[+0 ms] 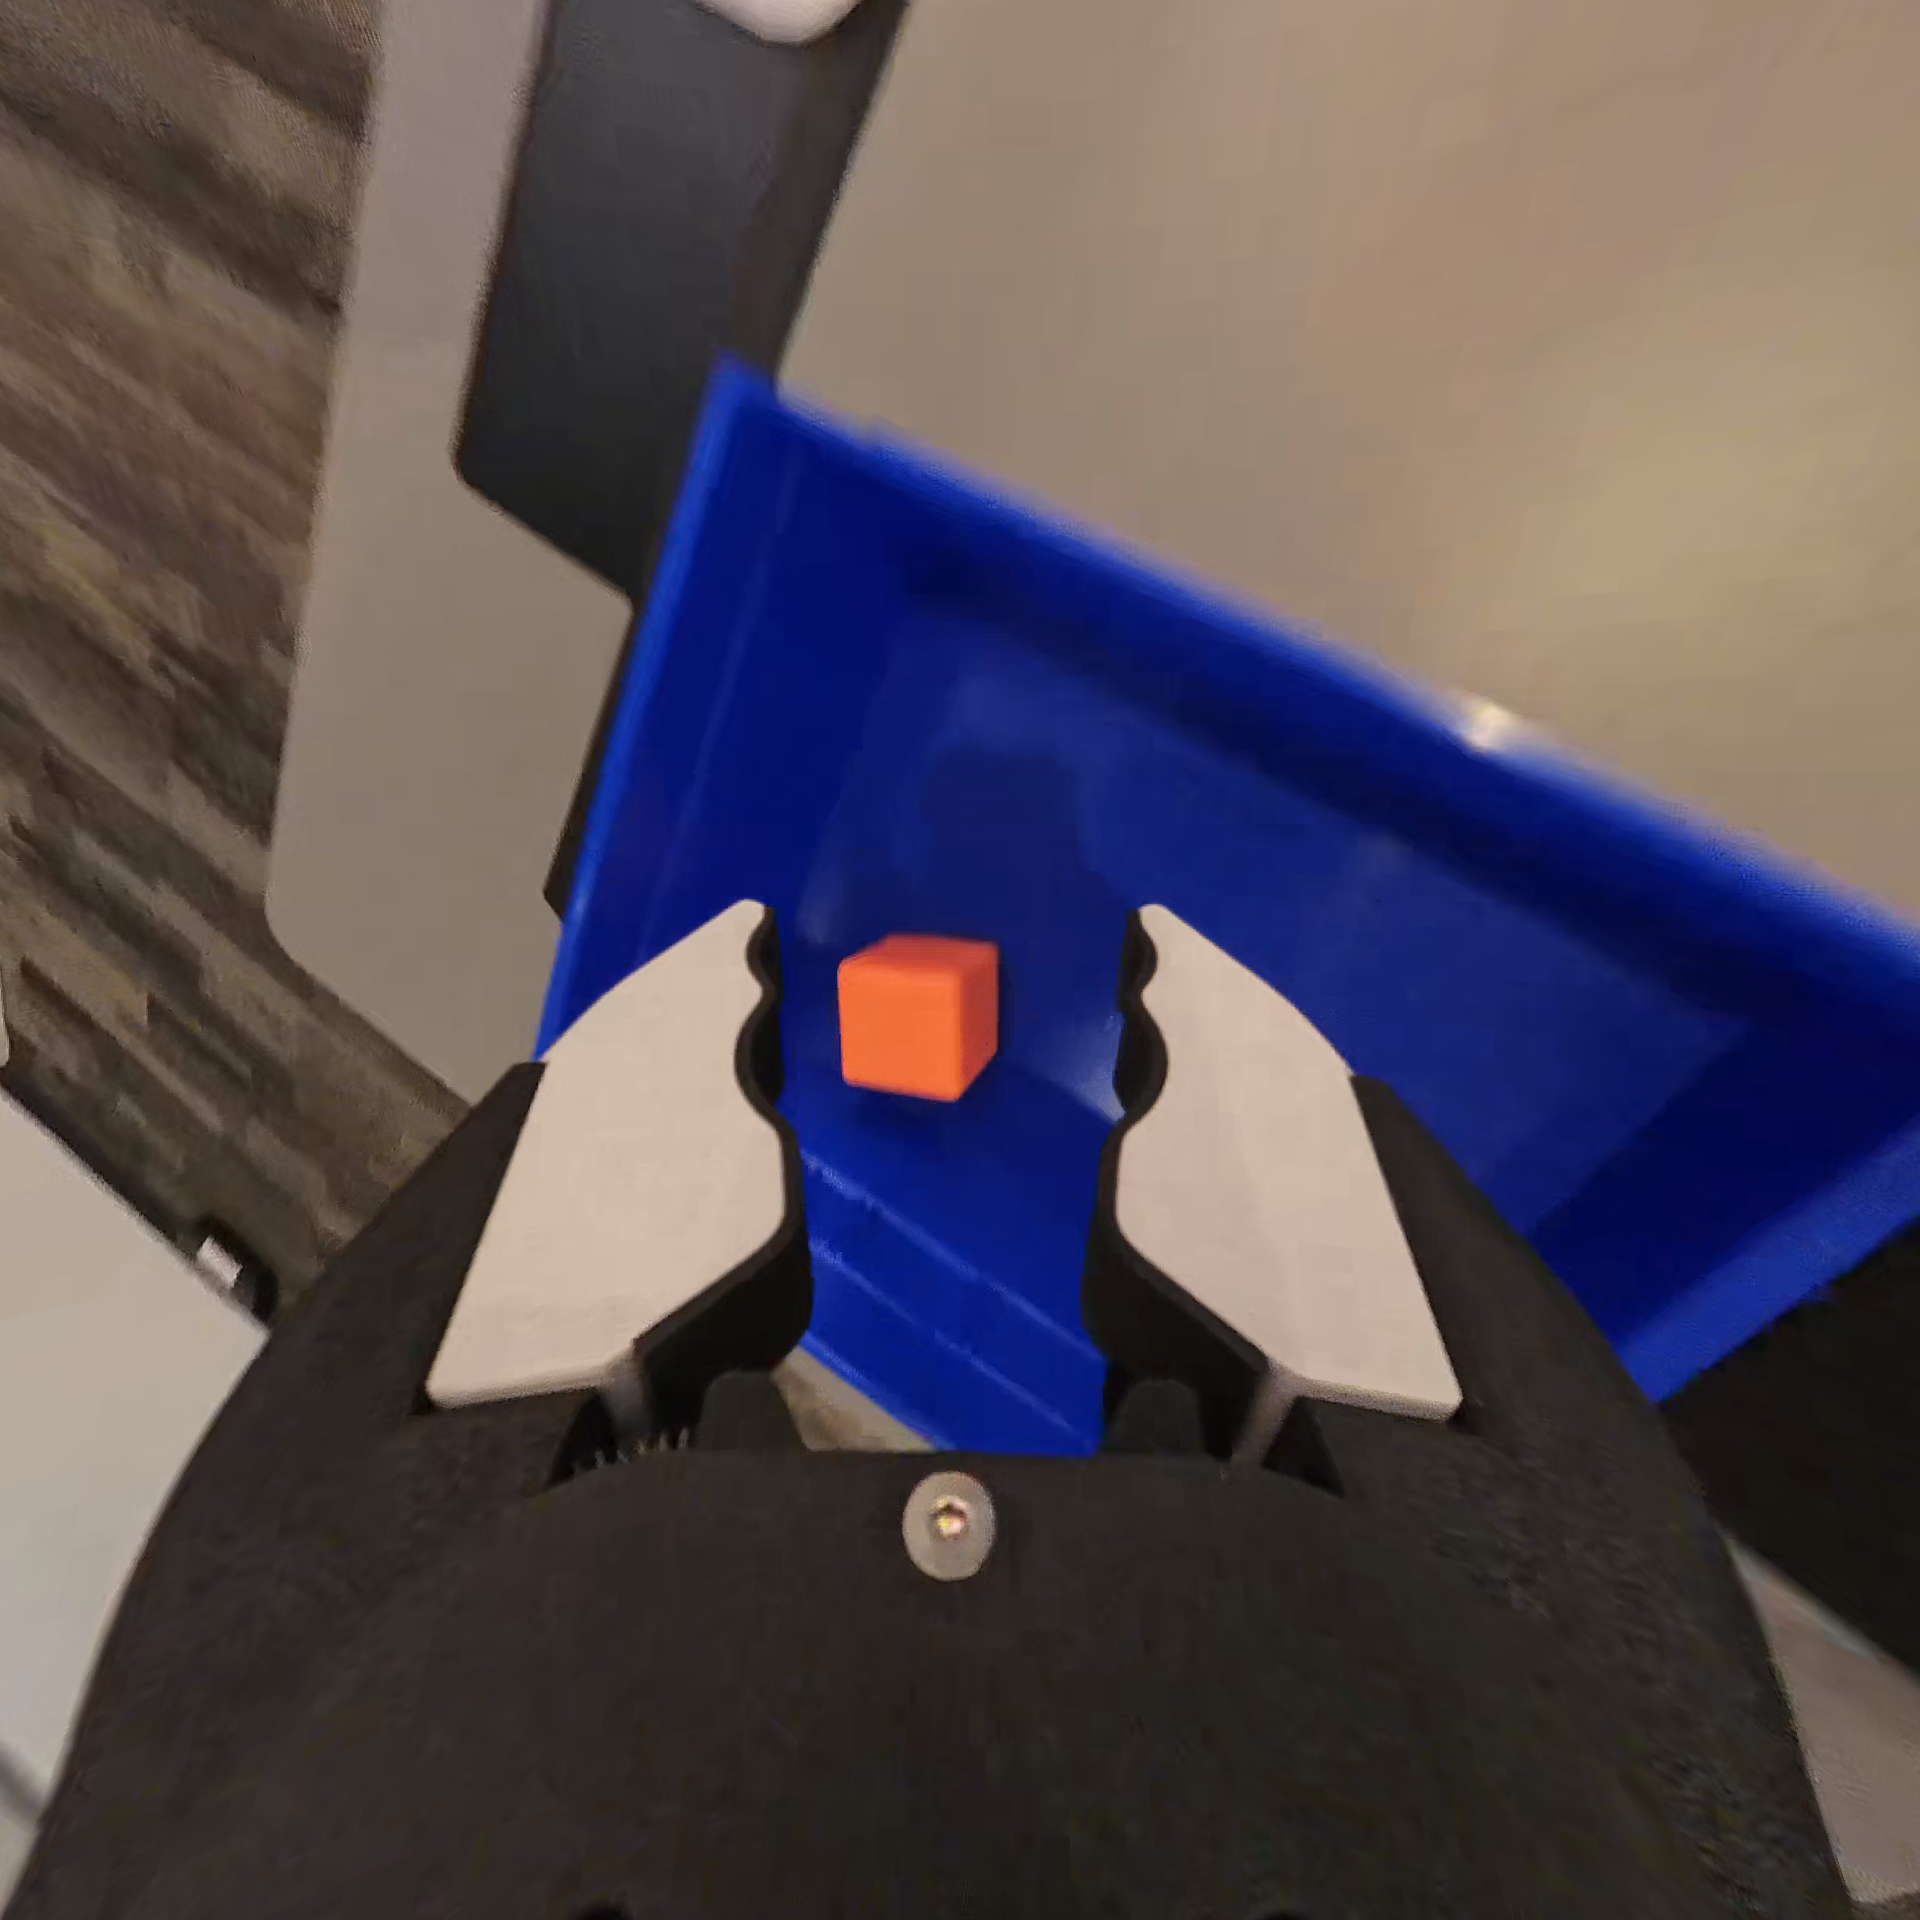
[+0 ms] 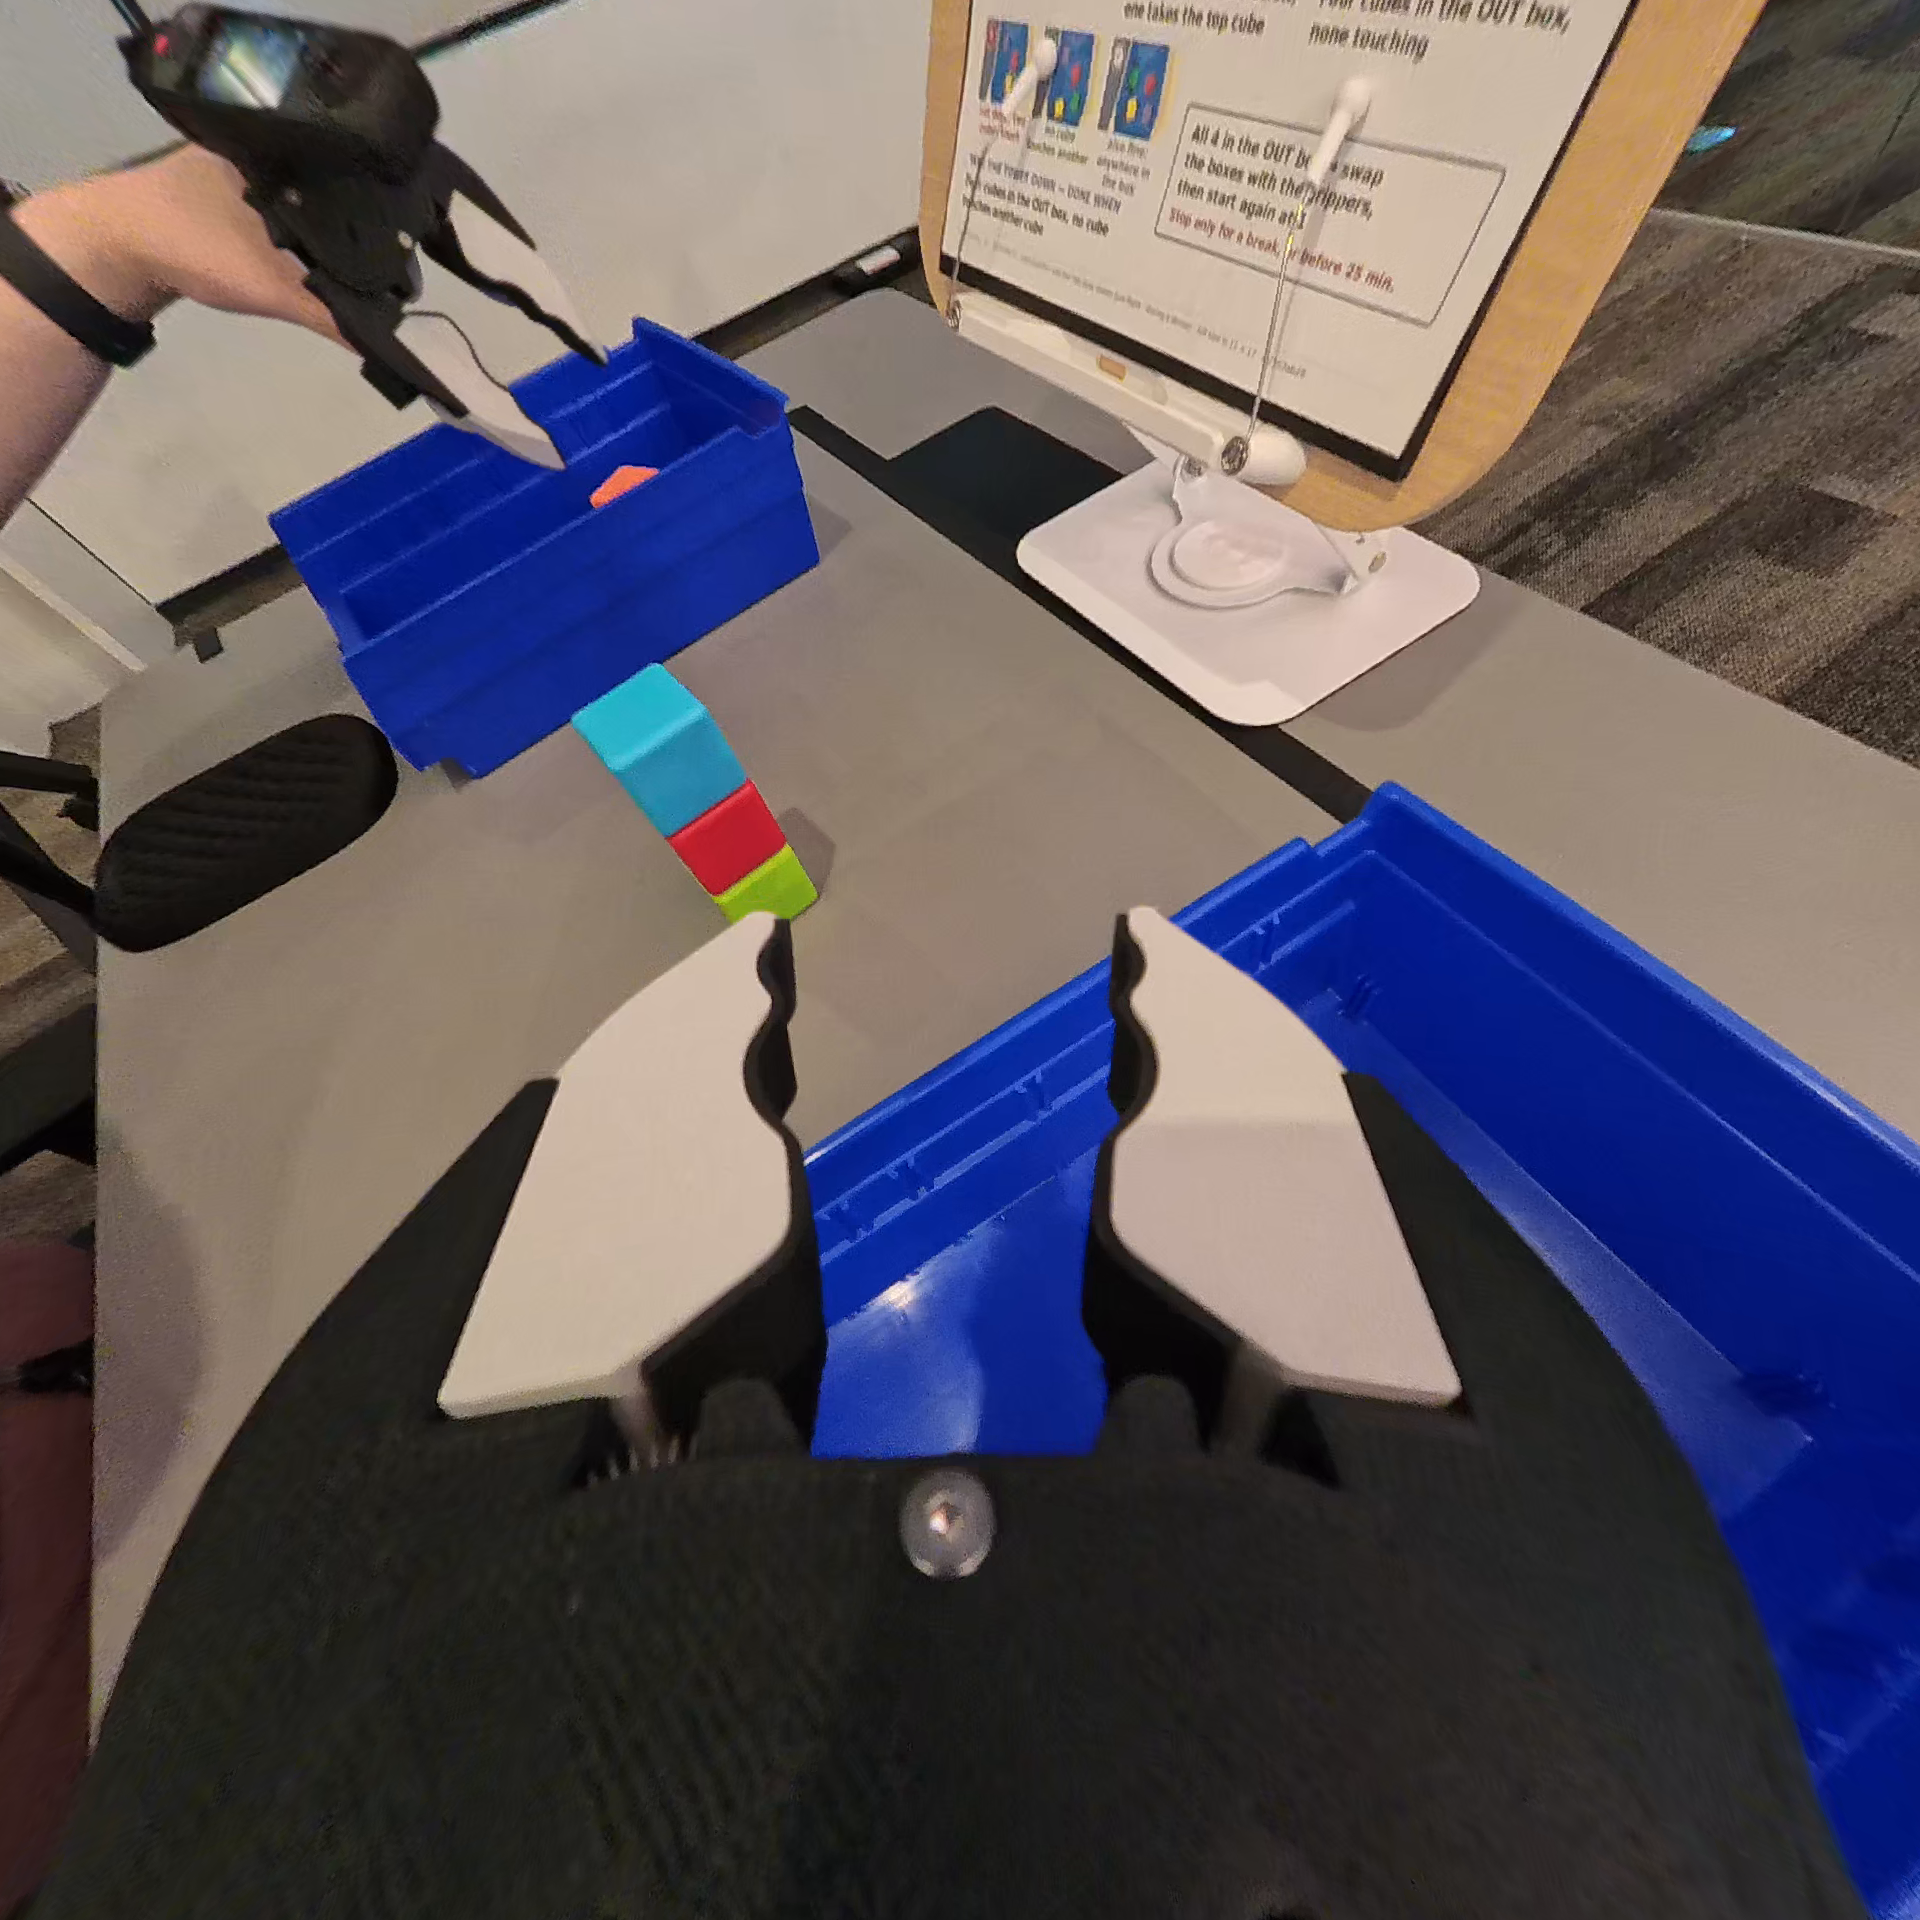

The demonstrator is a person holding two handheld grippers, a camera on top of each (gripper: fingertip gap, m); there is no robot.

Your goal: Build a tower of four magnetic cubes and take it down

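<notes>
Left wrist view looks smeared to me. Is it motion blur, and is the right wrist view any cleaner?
Left wrist view: the carpet and the blue bin rim are streaked with blur, though the orange cube between the open left tool stays fairly crisp. Right wrist view: sharper, but wide-angle distortion bends the cube stack, and glare marks the near bin floor.

Printed instruction sheet [image 2: 1257, 177] on the wood-backed stand [image 2: 1558, 343]: black and red text, small colour diagrams; wording not transcribed. No other writing legible.
</notes>
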